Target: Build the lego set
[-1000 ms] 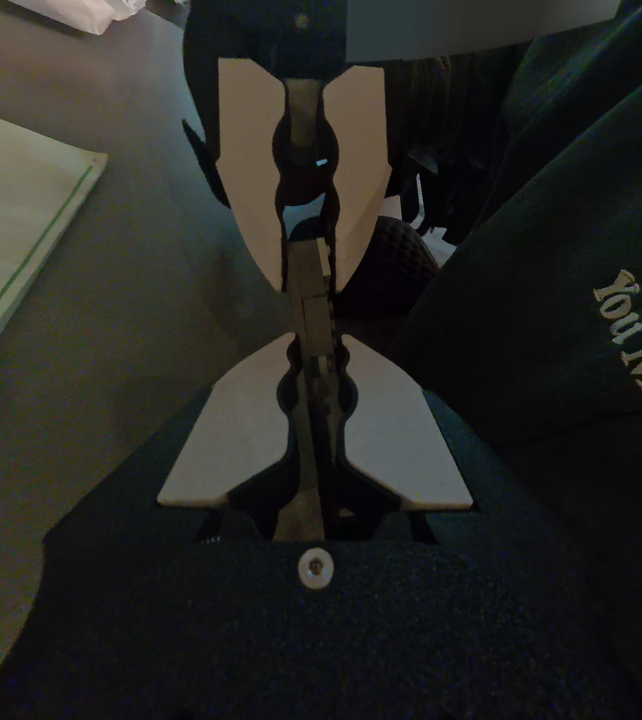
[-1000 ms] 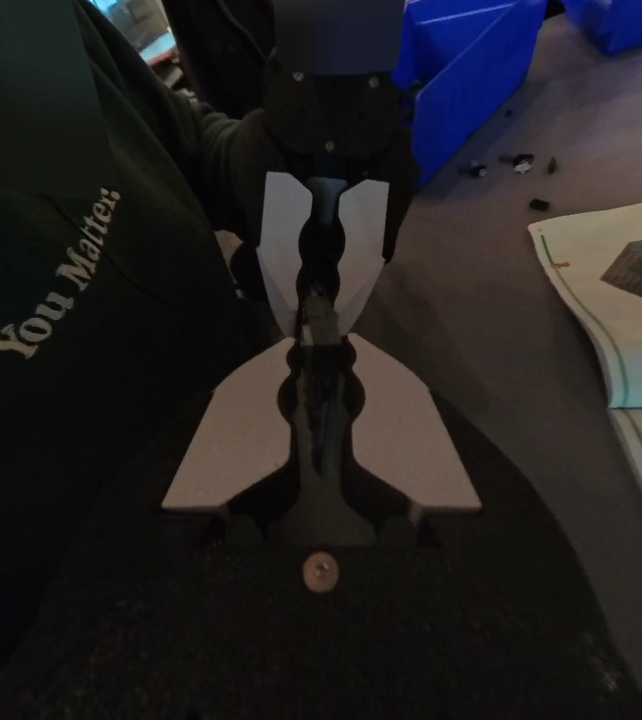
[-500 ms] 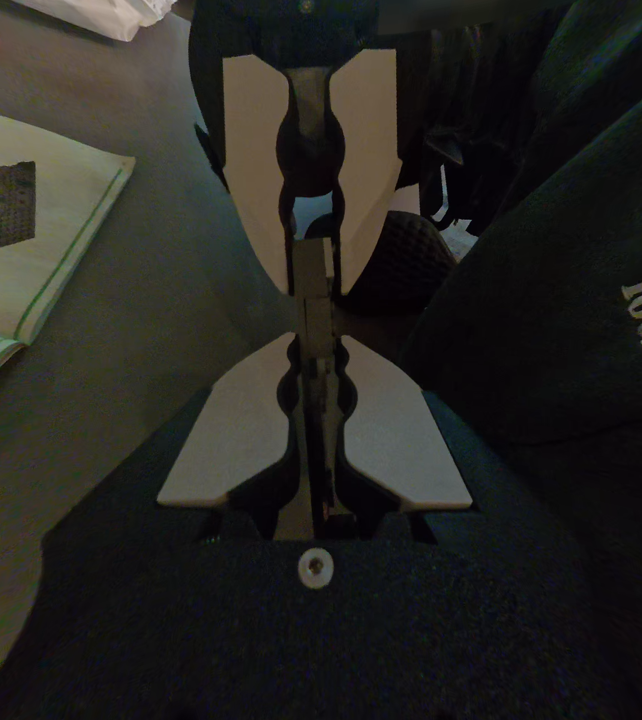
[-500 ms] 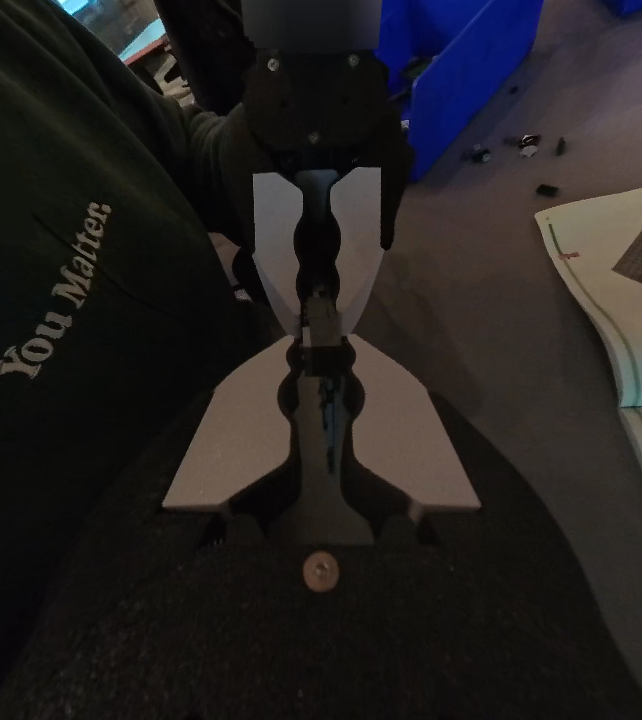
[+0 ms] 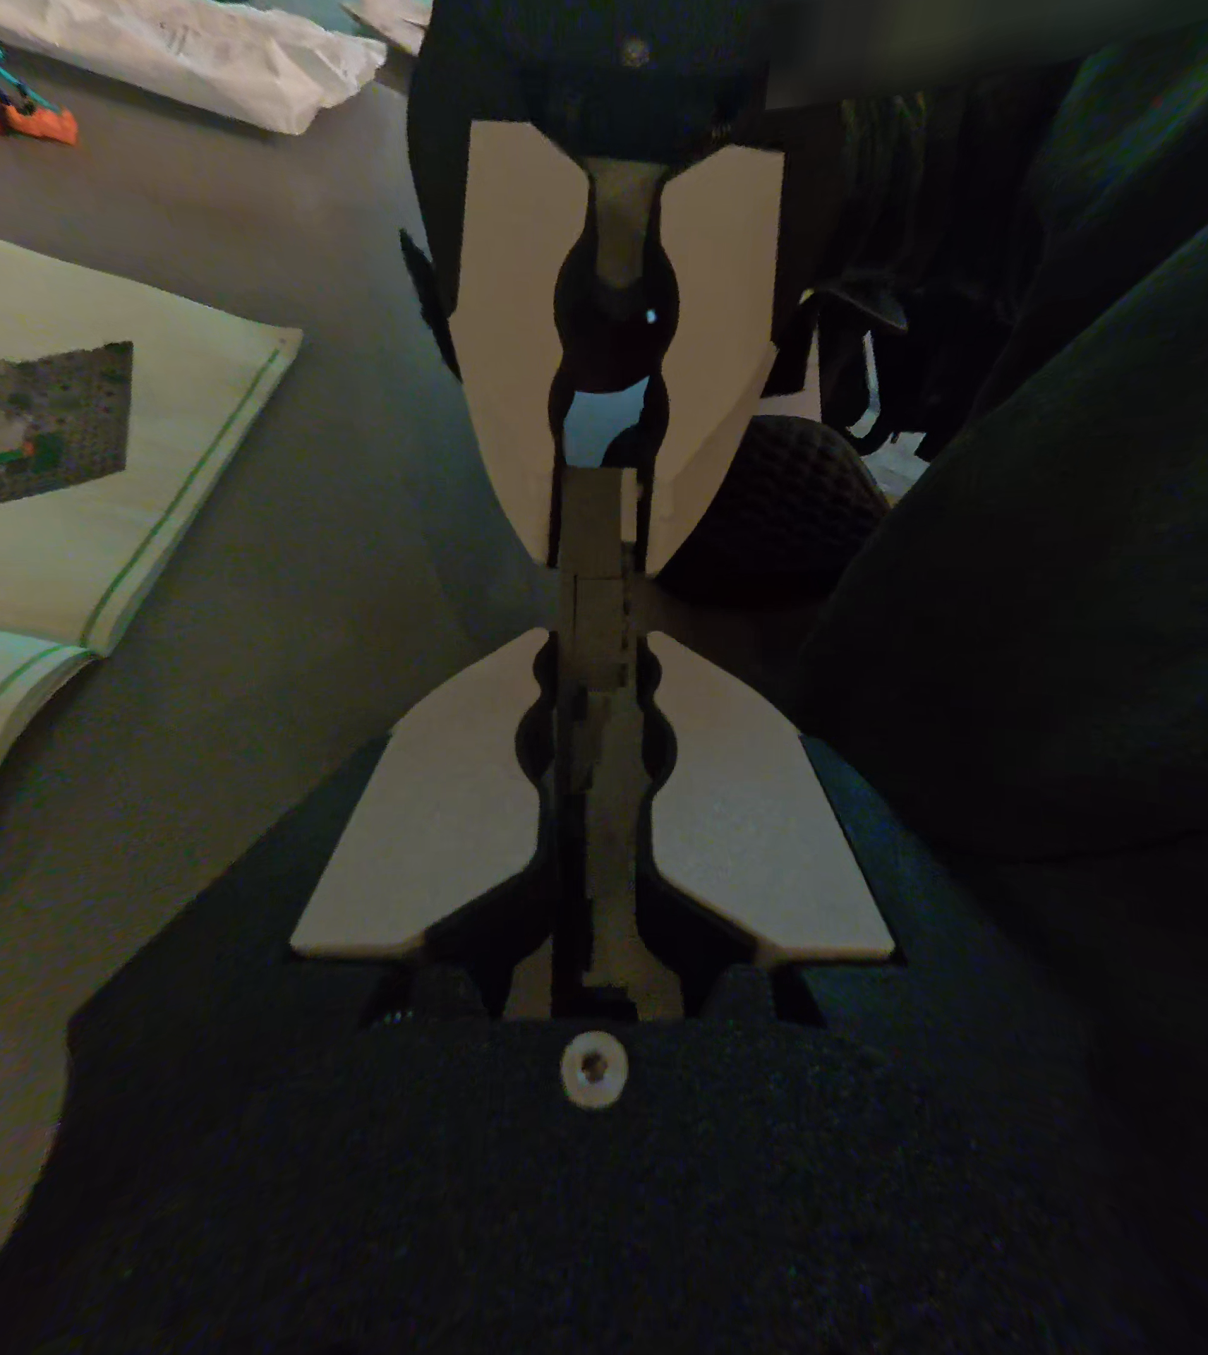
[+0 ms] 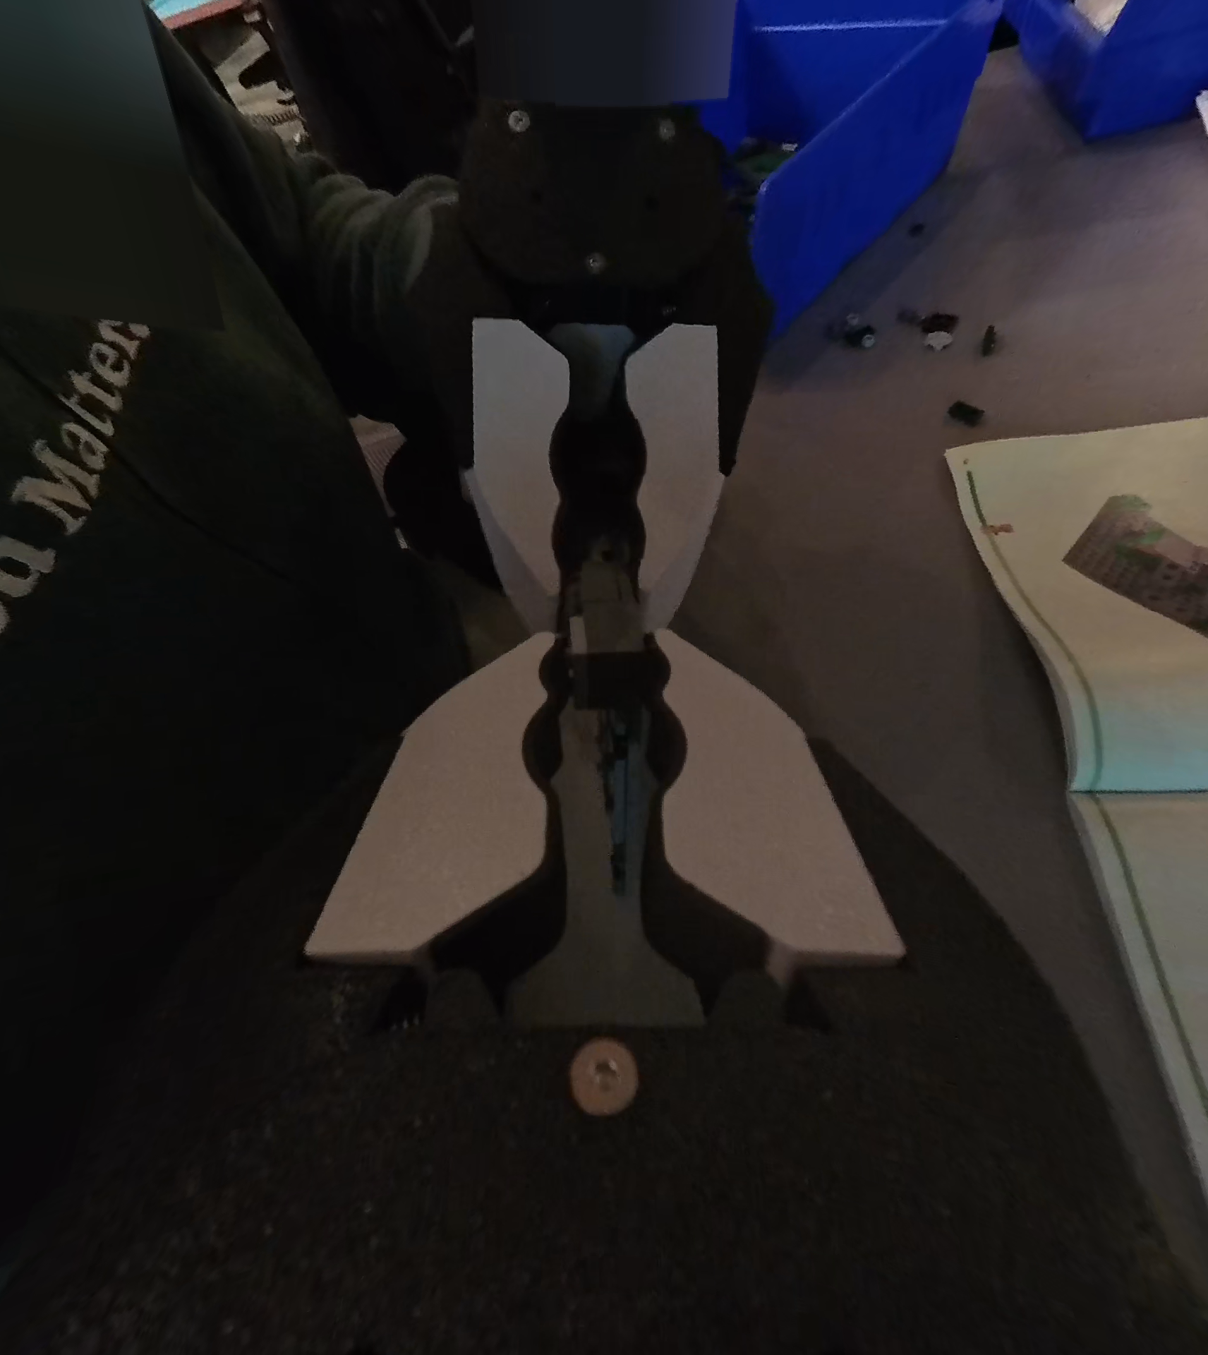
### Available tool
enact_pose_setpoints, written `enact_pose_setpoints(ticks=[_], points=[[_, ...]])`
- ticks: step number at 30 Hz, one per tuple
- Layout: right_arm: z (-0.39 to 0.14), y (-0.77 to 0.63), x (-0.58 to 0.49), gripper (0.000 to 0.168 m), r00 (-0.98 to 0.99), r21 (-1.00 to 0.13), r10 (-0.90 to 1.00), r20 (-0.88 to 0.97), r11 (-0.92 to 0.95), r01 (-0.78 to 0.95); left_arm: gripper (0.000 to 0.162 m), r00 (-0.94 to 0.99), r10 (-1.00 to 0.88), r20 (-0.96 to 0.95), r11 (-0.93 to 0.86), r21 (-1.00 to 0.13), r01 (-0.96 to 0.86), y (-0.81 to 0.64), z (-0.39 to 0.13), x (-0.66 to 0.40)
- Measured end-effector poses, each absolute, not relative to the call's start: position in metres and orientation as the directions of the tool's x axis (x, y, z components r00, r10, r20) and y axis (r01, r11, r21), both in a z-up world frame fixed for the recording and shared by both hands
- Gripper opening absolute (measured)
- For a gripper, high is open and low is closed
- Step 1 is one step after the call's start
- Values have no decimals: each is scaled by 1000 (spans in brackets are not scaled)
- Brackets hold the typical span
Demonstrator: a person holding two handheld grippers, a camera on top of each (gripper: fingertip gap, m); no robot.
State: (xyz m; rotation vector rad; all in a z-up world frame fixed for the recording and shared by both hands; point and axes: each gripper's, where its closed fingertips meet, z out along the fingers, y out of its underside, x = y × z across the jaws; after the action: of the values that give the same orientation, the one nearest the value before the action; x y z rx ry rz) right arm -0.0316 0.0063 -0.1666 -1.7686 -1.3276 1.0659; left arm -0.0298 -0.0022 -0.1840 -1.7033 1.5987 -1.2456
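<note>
On the left, the open instruction booklet (image 5: pixel 95 469) lies flat on the grey counter (image 5: pixel 278 660), its corner reaching toward the claws with a bare strip of counter between. A small orange and teal build (image 5: pixel 14 110) sits far back beside crumpled white paper (image 5: pixel 168 59). In the middle, the left claw (image 5: pixel 590 645) and right claw (image 6: pixel 605 660) meet tip to tip above the counter, each clenched on an end of the grey lego assembly (image 5: pixel 590 586). To the right, the person's dark sweatshirt (image 5: pixel 1026 586) crowds close. A second ago less of the booklet showed; the left view has swung toward it, and the claws look nearer each other.
</note>
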Motion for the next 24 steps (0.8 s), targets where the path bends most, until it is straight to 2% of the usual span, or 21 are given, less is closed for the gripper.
enact_pose_setpoints(ticks=[2, 4, 16, 24], points=[[-166, 6, -33, 19, 143, -875, 966, -214, -255, 413, 23, -111, -949, 295, -207, -847, -490, -3, -179, -28], [-166, 6, -33, 20, 141, -874, 968, -207, -248, 417, 16, -103, -955, 280, -196, -850, -489, 0, -178, -27], [-169, 10, -30, 20, 174, -884, 971, -163, -223, 412, 16, -88, -917, 390, -299, -816, -495, 3, -181, -23], [-171, 8, -30, 20, 179, -878, 964, -197, -255, 404, 16, -55, -920, 387, -309, -807, -504, 2, -182, -23]])
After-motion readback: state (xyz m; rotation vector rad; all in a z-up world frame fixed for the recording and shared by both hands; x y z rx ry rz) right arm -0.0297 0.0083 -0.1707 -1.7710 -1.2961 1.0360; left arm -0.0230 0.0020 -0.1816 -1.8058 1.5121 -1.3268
